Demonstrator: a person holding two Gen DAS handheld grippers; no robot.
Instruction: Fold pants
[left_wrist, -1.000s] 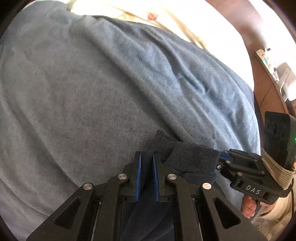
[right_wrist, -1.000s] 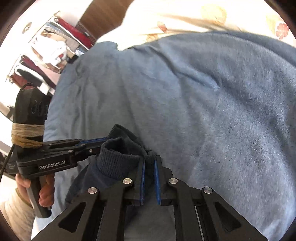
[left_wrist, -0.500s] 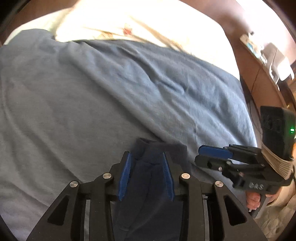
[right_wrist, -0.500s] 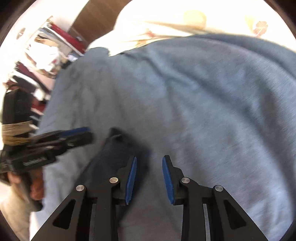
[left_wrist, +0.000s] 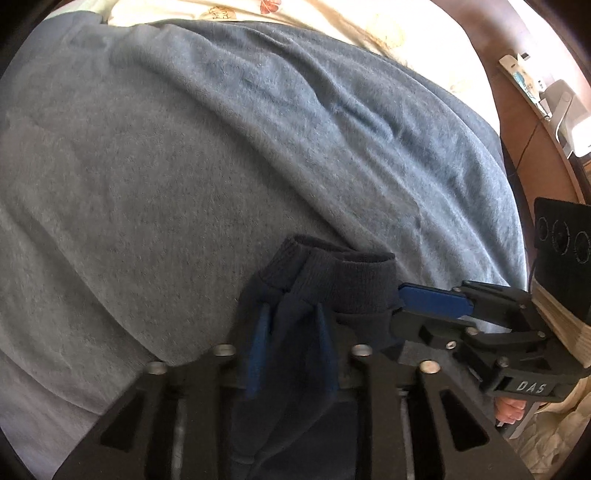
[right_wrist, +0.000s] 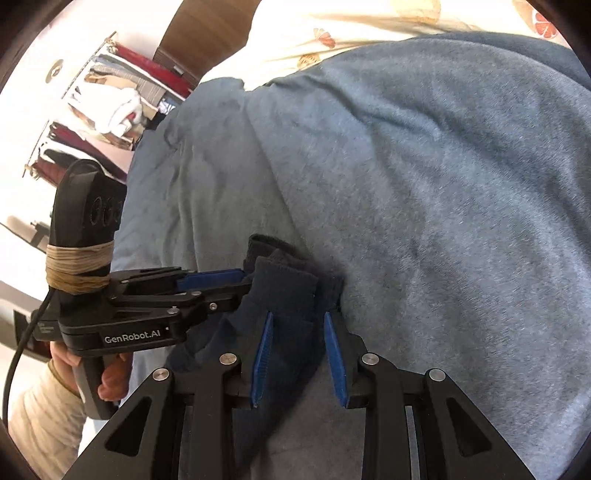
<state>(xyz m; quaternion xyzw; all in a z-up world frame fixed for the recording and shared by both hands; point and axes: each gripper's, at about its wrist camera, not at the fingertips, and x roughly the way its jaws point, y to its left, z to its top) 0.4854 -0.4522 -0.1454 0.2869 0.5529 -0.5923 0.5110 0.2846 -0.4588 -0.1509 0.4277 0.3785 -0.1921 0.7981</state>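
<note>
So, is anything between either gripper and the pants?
Nothing visible. The left gripper, jaws just closing, has the pants cuff bunched between its pads; the right gripper, jaws just opened, straddles the cuff too, on the blanket.

a bed under a grey-blue blanket (left_wrist: 221, 166) fills the room; a cream fruit-print sheet (right_wrist: 369, 26) shows beyond it. a clothes rack (right_wrist: 110, 99) stands in bright light beside brown wood panelling (right_wrist: 207, 33).

Dark navy pants (left_wrist: 332, 291), ribbed cuffs bunched together, on the grey-blue blanket (left_wrist: 184, 184)
</note>
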